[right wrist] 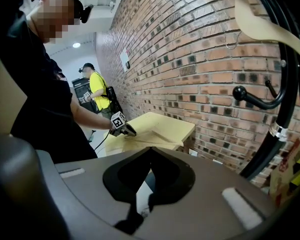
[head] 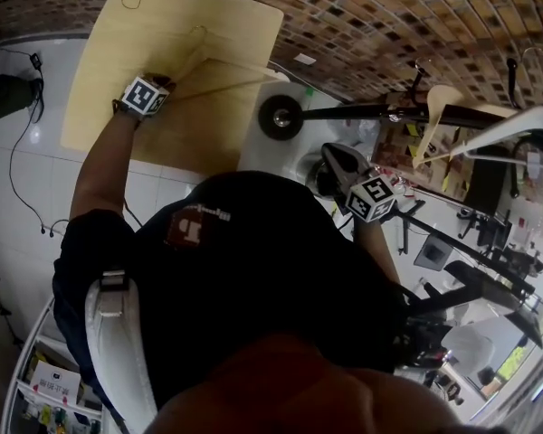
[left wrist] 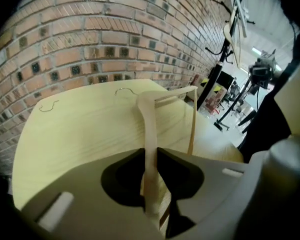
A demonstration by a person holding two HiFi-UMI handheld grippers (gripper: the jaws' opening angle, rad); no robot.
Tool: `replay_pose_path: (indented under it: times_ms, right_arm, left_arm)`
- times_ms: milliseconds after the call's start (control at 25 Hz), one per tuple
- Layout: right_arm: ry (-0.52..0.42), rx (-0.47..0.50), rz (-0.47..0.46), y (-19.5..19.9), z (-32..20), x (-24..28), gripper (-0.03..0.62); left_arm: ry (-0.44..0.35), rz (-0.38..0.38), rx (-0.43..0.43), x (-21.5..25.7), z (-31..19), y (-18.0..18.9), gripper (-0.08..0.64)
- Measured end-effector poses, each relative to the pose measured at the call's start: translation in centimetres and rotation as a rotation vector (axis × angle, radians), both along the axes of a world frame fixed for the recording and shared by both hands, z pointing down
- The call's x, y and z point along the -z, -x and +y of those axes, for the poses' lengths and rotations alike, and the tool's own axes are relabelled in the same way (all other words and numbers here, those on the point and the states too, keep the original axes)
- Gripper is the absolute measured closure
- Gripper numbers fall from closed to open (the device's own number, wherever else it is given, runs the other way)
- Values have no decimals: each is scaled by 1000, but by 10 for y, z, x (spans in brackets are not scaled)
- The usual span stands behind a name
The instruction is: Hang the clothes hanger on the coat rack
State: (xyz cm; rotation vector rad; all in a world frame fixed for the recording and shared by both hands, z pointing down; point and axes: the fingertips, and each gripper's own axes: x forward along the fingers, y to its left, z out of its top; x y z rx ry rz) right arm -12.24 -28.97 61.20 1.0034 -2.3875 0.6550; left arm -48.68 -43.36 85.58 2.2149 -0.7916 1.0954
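Note:
A pale wooden clothes hanger lies on the light wood table by the brick wall. My left gripper reaches down onto it. In the left gripper view the jaws are shut on one arm of the hanger, and its wire hook points toward the wall. The black coat rack stands to the right, its pole close in the right gripper view. My right gripper hangs near the rack, shut with nothing in it.
Another wooden hanger hangs on the rack. A loose wire hook lies on the table near the wall. A person in a yellow top stands far off along the wall. Stands and gear crowd the floor at right.

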Motion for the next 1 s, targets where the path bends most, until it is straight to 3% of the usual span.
replay_pose_path:
  times_ms: [240, 680, 1000]
  right_arm:
    - [-10, 26, -6, 4, -1, 0, 578]
    - [-63, 70, -43, -21, 14, 10, 578]
    - [-146, 135, -86, -89, 39, 28, 578]
  left_arm:
    - [-95, 191, 84, 60, -1, -23, 483]
    - [-333, 368, 108, 197, 32, -79, 483]
    - [-529, 420, 84, 314, 81, -165, 482]
